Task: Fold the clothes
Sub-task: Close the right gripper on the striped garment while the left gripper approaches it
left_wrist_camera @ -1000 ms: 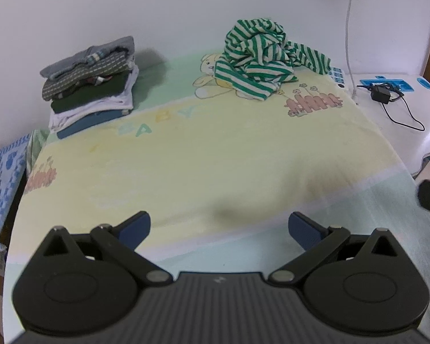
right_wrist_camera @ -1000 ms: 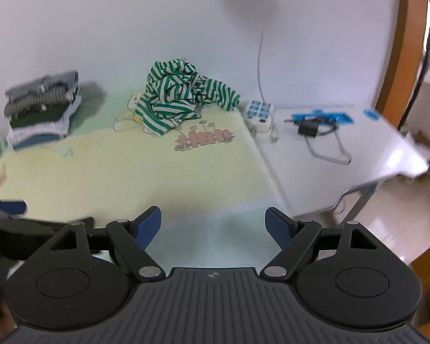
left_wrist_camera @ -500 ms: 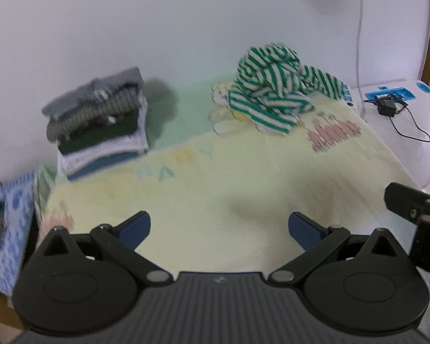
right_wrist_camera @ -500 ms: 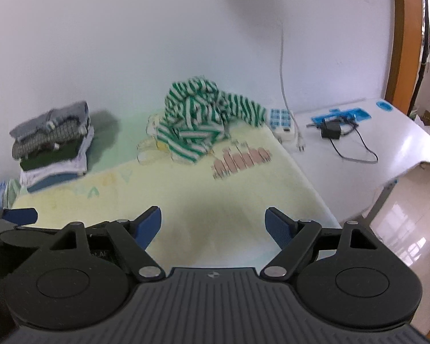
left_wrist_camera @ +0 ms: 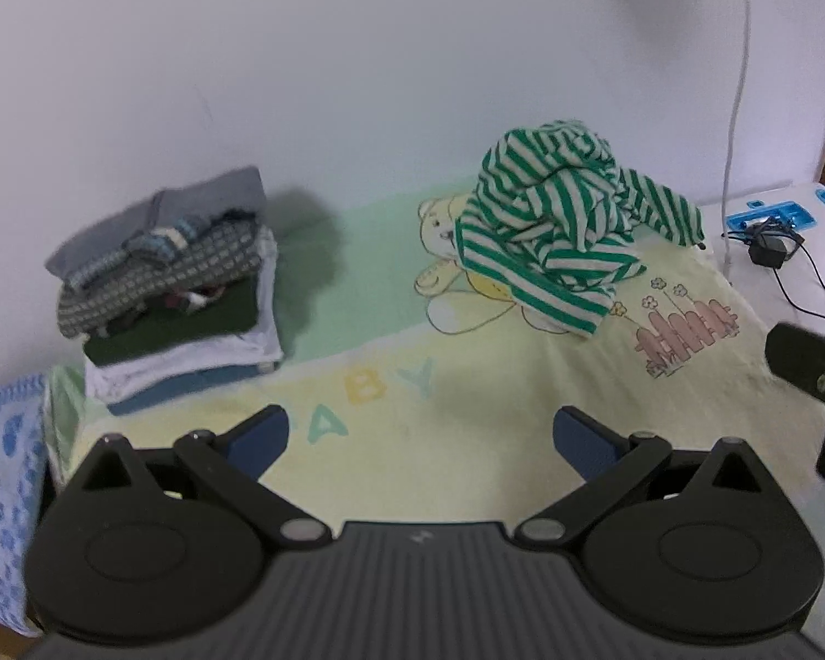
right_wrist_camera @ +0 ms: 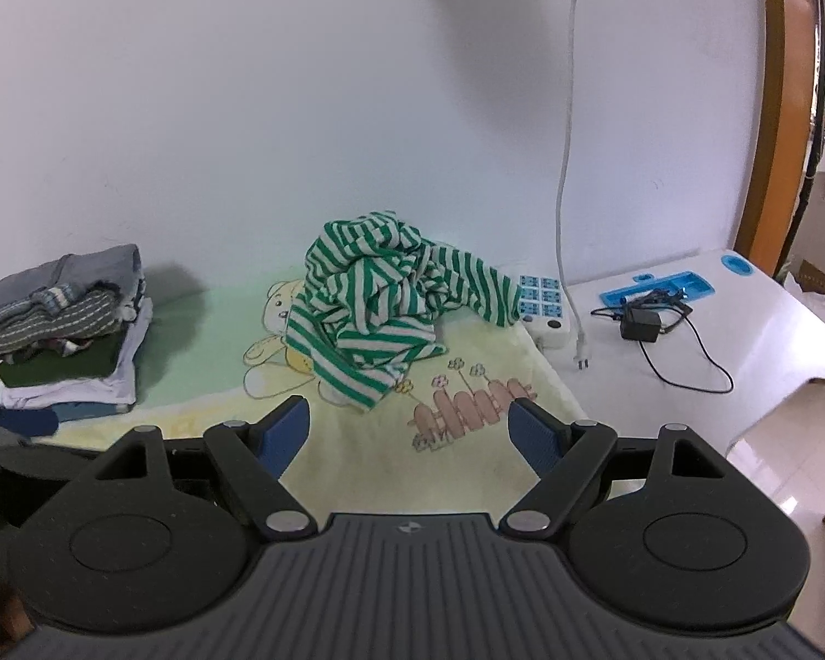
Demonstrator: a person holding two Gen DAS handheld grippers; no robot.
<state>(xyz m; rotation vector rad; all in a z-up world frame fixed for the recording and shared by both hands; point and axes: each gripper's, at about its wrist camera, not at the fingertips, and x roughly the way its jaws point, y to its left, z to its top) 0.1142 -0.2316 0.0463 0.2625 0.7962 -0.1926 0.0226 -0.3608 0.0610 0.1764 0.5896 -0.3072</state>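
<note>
Your left gripper (left_wrist_camera: 421, 443) and right gripper (right_wrist_camera: 410, 432) both hover with fingers spread wide, holding nothing, above the yellow baby blanket (left_wrist_camera: 467, 429). The crumpled green-and-white striped shirt (right_wrist_camera: 382, 313) lies ahead by the wall, over the printed teddy bear (left_wrist_camera: 445, 269). The stack of folded clothes (left_wrist_camera: 176, 286) sits well apart to its left.

Two wrist views side by side, facing the wall, sharing the striped garment (left_wrist_camera: 555, 231) and folded stack (right_wrist_camera: 66, 330).

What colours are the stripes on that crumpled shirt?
Green and white stripes on the crumpled shirt, clearest in the left wrist view.
</note>
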